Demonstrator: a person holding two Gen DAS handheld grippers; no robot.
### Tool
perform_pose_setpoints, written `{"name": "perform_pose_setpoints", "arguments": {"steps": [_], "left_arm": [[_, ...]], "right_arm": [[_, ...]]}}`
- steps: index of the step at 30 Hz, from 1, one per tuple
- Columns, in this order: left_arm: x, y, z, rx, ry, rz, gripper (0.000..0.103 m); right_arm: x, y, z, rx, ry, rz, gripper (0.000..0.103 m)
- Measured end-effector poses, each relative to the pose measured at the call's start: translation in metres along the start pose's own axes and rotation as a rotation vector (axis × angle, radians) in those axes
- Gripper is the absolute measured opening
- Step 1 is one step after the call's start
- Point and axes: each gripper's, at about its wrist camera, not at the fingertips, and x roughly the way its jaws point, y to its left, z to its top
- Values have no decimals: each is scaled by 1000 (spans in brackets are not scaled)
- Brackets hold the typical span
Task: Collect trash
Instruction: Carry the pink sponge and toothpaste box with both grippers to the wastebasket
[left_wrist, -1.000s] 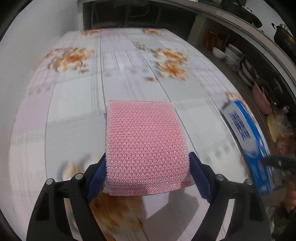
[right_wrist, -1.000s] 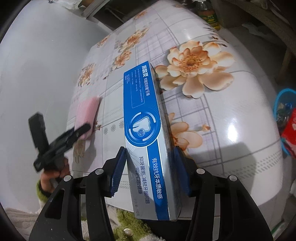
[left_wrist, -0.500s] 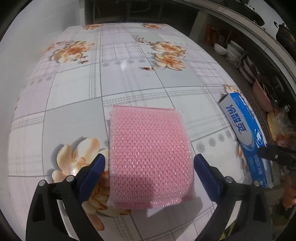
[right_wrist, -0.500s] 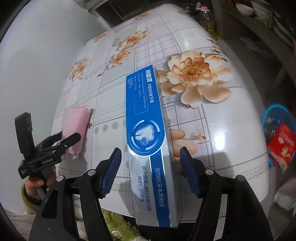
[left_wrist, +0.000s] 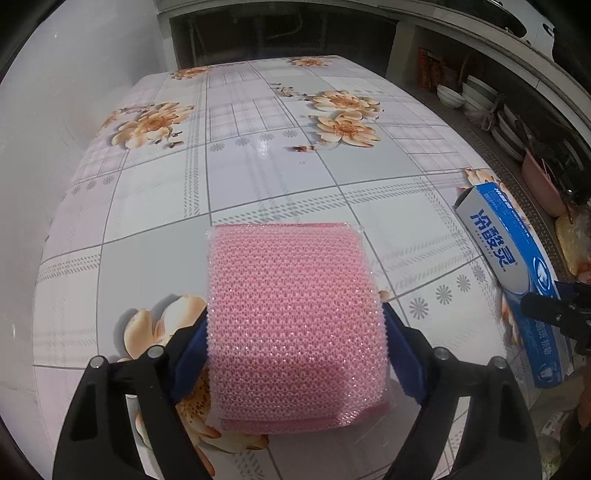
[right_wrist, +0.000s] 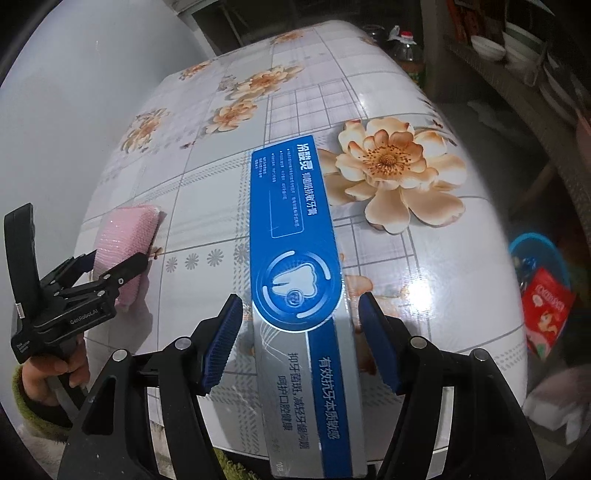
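Starting at the left gripper (left_wrist: 295, 325): its blue-padded fingers (left_wrist: 400, 350) are closing on a pink scrubbing sponge (left_wrist: 291, 314). Both pads sit against its sides, and the near end looks raised a bit off the desk (left_wrist: 258, 166). The sponge is a squarish pad with a bumpy, glittery mesh skin. It hides most of the left pad and whatever is under it.

The right gripper (right_wrist: 300, 299) is different. Its fingers (right_wrist: 225, 343) stand apart with a visible gap on each side of a long blue-and-silver toothpaste box (right_wrist: 295, 236), so nothing is gripped. The box is glossy card with a tooth logo. It runs straight out ahead between the fingers, and its near end hangs past the desk edge and is cut off at the bottom.

The right view shows things the left one doesn't: the left gripper from the side, the hand (right_wrist: 48, 373) in a green cuff holding it, and a blue basket (right_wrist: 535, 243) well off to the right with a red packet (right_wrist: 546, 310) in it. The left view shows only a dark tip of the right gripper, plus shelves with stacked bowls (left_wrist: 450, 98), all pretty murky.

The desk itself has a shiny floral oilcloth with a grid pattern.
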Motion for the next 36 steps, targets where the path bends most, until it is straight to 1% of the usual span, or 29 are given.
{"name": "perform_pose_setpoints", "arguments": {"steps": [7, 9, 16, 27, 36], "left_arm": [[-1, -5, 0, 17, -11, 15, 81], [-2, -7, -1, 24, -13, 16, 81], [-4, -12, -2, 41, -22, 13, 81], [-10, -18, -1, 78, -58, 47, 81], [-16, -22, -1, 96, -76, 54, 81]], "right_arm": [[2, 7, -2, -30, -13, -46, 51], [2, 7, -2, -27, -14, -50, 46], [1, 7, -3, -16, -16, -48, 46], [-5, 8, -4, -16, -31, -36, 45], [-9, 10, -4, -17, -48, -28, 45]]}}
